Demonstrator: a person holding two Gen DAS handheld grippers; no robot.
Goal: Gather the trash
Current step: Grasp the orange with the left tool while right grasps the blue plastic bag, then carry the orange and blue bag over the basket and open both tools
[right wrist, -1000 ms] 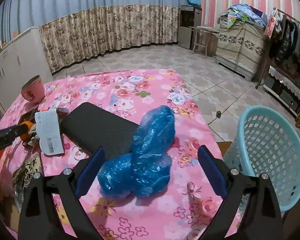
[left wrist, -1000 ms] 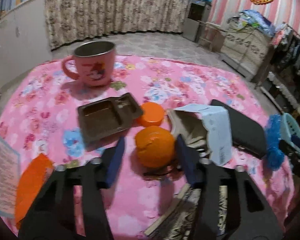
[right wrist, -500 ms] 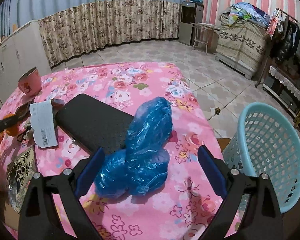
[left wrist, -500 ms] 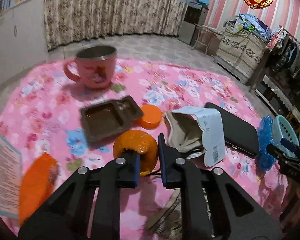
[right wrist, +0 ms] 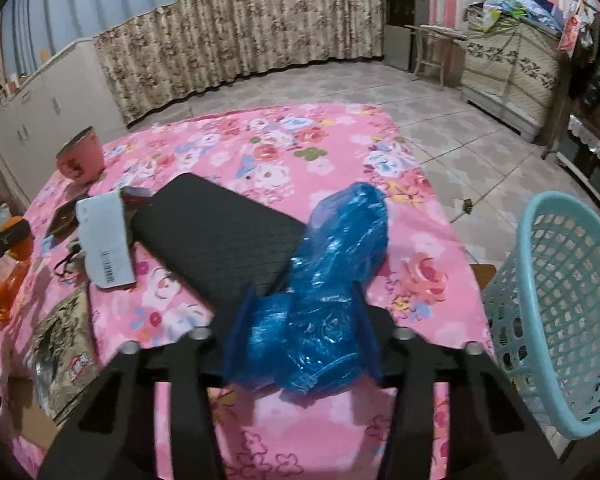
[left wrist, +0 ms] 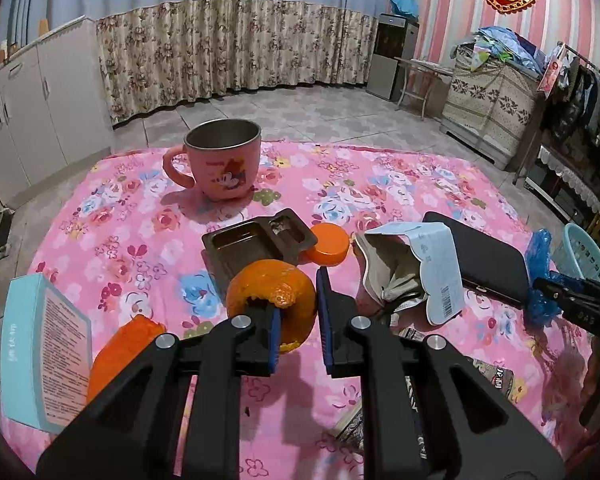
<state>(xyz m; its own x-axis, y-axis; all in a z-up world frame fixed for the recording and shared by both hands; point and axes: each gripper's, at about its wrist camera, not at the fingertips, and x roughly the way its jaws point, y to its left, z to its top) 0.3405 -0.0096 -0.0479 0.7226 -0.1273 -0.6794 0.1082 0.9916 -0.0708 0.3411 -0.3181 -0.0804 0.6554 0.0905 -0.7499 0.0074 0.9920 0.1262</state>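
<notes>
My left gripper (left wrist: 300,304) is shut on the wall of a hollow orange peel (left wrist: 272,296), one finger inside it and one outside, and holds it just above the pink flowered tablecloth (left wrist: 380,184). My right gripper (right wrist: 304,312) is closing its jaws on a crumpled blue plastic bag (right wrist: 332,280), which is bunched between the pads and hides the fingertips. A light blue mesh basket (right wrist: 560,312) stands on the floor beside the table's right edge. More orange peel (left wrist: 120,352) lies at the near left.
A pink mug (left wrist: 220,160) stands at the back. A brown plastic tray (left wrist: 252,244), an orange cap (left wrist: 328,244), a labelled paper pouch (left wrist: 432,268) and a black case (right wrist: 216,240) lie mid-table. A teal box (left wrist: 40,352) is near left, a foil wrapper (right wrist: 60,344) near the front edge.
The left gripper shut on the orange peel and raised it off the cloth. The right jaws went from wide open to squeezing the blue bag into a bunch.
</notes>
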